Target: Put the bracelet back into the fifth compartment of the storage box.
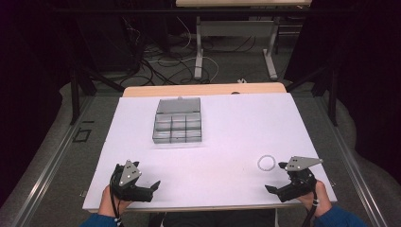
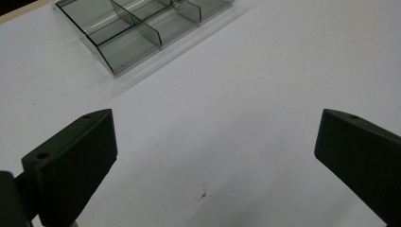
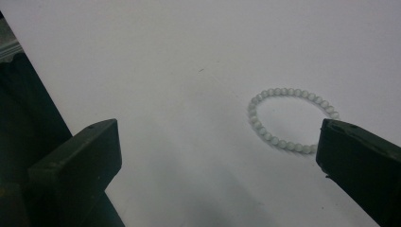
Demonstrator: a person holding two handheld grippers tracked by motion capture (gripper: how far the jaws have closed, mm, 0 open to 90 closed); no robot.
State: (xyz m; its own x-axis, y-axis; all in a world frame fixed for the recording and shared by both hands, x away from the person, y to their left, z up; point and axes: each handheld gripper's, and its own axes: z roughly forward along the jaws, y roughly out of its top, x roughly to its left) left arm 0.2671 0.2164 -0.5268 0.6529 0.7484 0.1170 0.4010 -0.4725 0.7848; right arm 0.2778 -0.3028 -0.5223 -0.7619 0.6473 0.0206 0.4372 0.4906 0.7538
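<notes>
Organizer box [image 1: 178, 126] sitting mid-counter [image 1: 236, 123]; bracelet [image 1: 266, 163] lying near right gripper [image 1: 276, 177]; left gripper [image 1: 145, 176] resting opposite; both jaws gaping wide, holding nothing.

one compartment box [image 1: 178, 126], one bead bracelet [image 1: 266, 163], two grippers

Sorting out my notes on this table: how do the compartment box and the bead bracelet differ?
The compartment box is grey, see-through and rectangular with dividers; the bead bracelet is a pale ring of small round beads. The box sits at the far middle of the white table, the bracelet near the right gripper. Both lie flat, untouched.
</notes>
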